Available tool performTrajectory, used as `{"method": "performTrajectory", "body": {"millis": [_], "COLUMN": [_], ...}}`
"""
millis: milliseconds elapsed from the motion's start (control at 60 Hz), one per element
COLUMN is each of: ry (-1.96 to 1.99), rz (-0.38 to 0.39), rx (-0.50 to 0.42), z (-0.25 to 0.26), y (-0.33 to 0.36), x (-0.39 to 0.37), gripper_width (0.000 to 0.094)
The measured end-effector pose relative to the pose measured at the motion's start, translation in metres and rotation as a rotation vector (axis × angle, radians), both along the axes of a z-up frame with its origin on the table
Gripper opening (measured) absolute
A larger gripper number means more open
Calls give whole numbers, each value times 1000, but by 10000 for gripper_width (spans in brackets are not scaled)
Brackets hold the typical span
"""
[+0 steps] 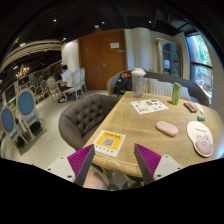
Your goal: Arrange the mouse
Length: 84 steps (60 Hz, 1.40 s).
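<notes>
A pink mouse (pixel 167 128) lies on the wooden table (pixel 140 125), beyond my fingers and to the right. A round pale mouse mat (pixel 203 141) lies further right near the table's edge. My gripper (pixel 114 160) hovers over the table's near corner. Its two fingers, each with a magenta pad (pixel 82 159), stand wide apart with nothing between them. A yellow-and-white card with a QR code (pixel 110 141) lies on the table just ahead of the fingers.
A grey armchair (pixel 85 116) stands left of the table. On the table are a green bottle (pixel 176 93), a grey jug (pixel 137 82), a sheet of paper (pixel 151 105) and small items on the right. Chairs and tables stand at far left.
</notes>
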State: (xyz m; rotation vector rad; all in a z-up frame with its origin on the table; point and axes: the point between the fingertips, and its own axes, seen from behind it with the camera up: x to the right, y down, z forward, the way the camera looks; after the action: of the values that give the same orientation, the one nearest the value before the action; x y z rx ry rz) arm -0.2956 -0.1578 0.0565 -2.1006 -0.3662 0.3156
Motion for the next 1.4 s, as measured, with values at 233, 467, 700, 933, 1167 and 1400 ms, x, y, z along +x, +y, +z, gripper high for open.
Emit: {"method": "performTrajectory", "body": {"millis": [233,467,700,933,1167,1400], "ry": [-30,-85,-193,-143,-79,-84], "rz": [-47,-145,-242,-249,-269,-316], "rx": [-12,4,-34,-74,-89,-105], "z": [-1,-14,-53,-69,-71,-73], "y": [17,64,111,163,212,238], "x": [21,94,173,192,195,208], "gripper_width": [837,834,834,832,807,527]}}
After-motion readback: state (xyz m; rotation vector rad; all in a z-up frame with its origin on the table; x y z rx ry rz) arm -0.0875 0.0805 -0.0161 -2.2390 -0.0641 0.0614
